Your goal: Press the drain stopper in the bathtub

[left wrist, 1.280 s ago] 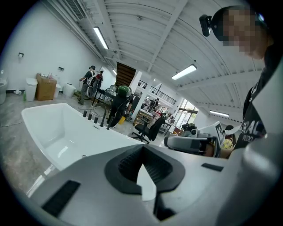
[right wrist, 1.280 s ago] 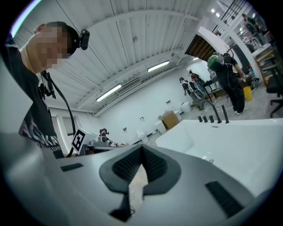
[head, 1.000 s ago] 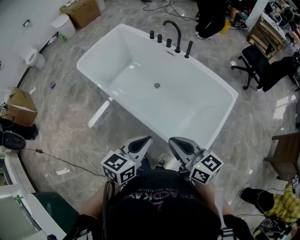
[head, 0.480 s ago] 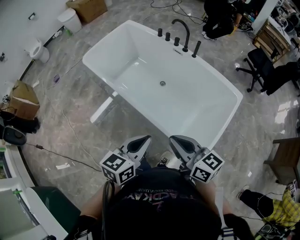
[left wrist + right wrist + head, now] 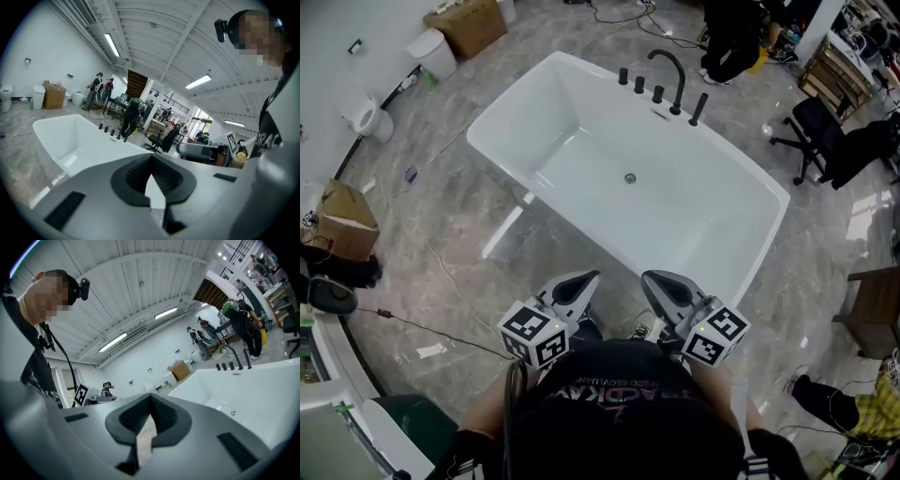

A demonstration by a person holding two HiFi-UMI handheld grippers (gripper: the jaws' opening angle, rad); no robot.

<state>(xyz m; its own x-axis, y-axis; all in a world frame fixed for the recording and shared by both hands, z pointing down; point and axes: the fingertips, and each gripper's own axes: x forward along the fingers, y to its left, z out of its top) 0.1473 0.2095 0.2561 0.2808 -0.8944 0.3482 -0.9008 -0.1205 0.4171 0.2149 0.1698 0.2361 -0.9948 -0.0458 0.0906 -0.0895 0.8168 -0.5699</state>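
The approach is in hand — the left tool (image 5: 589, 278) and right tool (image 5: 651, 278) are held clenched and empty, short of the bathtub's (image 5: 712, 225) near edge. Next, the drain stopper (image 5: 630, 178) must be reached and pressed.

Open industrial workshop or test hall, not a real bathroom.
Freestanding bathtub (image 5: 703, 216) with a black faucet (image 5: 670, 67) sits mid-floor on grey marble-look tiles (image 5: 469, 216), a loose toilet (image 5: 367, 114) and a cardboard box (image 5: 469, 23) by the wall. Cables (image 5: 441, 267) trail over the floor. Office chair (image 5: 811, 127) and a wooden shelf rack (image 5: 834, 70) stand at the edge. Overhead are a ribbed ceiling and strip lights (image 5: 111, 44); people (image 5: 97, 89) stand at the far end.
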